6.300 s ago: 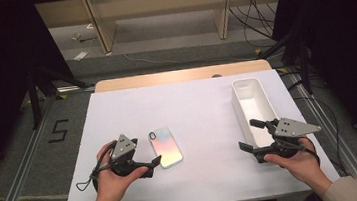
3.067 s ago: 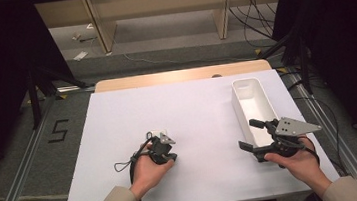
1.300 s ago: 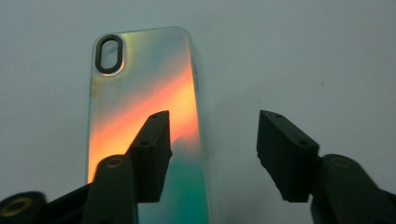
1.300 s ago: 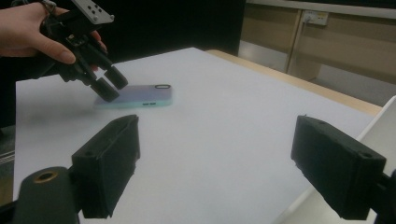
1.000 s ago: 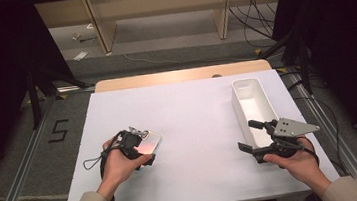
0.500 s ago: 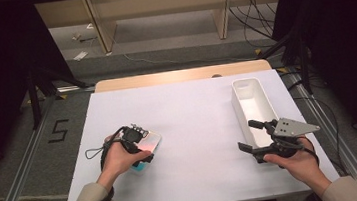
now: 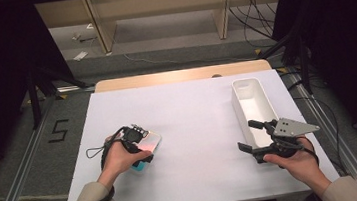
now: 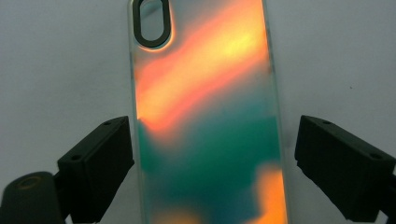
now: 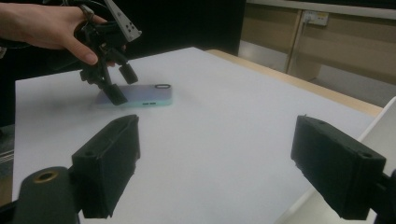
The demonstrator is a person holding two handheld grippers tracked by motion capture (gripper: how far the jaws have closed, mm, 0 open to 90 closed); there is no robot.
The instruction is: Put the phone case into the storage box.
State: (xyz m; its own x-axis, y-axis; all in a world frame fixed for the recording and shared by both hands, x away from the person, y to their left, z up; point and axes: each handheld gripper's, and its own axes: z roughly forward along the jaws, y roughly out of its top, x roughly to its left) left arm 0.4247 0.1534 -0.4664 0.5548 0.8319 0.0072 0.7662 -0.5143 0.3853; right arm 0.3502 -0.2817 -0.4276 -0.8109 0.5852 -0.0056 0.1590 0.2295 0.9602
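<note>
- Overhead, high view: left gripper (image 7: 139, 135) poised over the phone case (image 7: 150, 142), which lies flat on the white table (image 7: 193, 114); right gripper (image 7: 258, 135) idle beside the white bin (image 7: 252, 104), jaws spread, nothing held.
- Left gripper view: case (image 8: 208, 112) between the jaws; left pad about touching its edge, right pad clear; not yet gripped.
- Right gripper view: case (image 9: 140, 95) resting on the table, left gripper (image 9: 116, 86) straddling it; judged early: grasp, lift and any placing remain.
</note>
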